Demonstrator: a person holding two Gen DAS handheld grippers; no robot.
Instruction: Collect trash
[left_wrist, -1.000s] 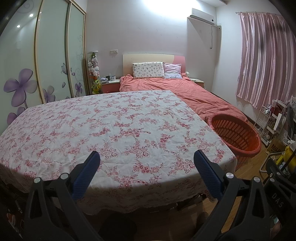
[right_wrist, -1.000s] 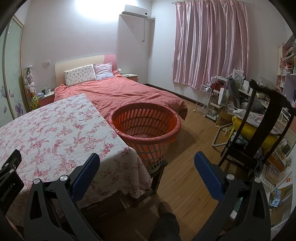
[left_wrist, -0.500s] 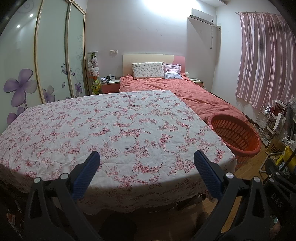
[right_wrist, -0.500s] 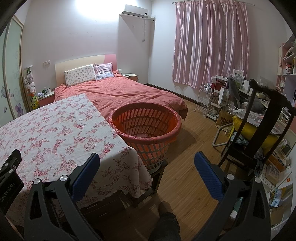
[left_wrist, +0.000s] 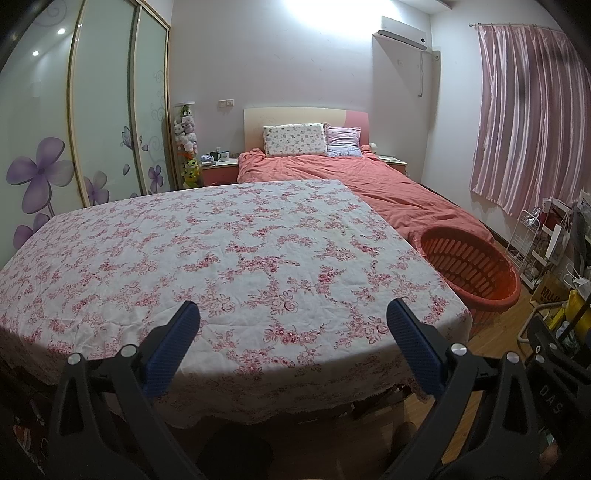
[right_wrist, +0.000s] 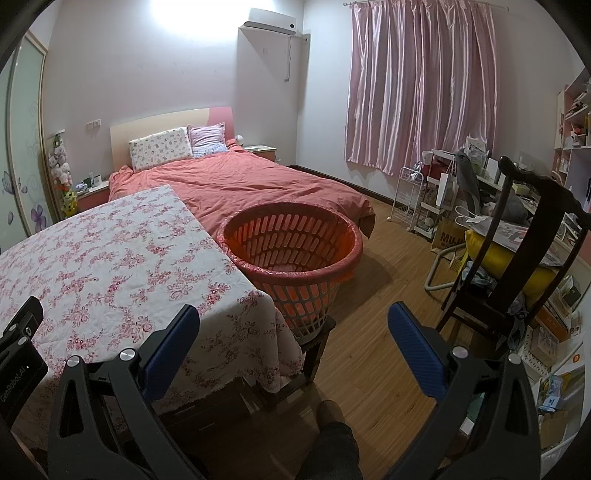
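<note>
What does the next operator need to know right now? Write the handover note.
Left gripper: open, empty, held over the near edge of the floral-cloth table.
Right gripper: open, empty, pointing toward the orange basket.
Basket sits on a stool off the table's right corner, lined with a bag.
No trash shows on the table; nothing is held.
Left: find trash elsewhere, perhaps by the cluttered shelves, and drop it in.
</note>
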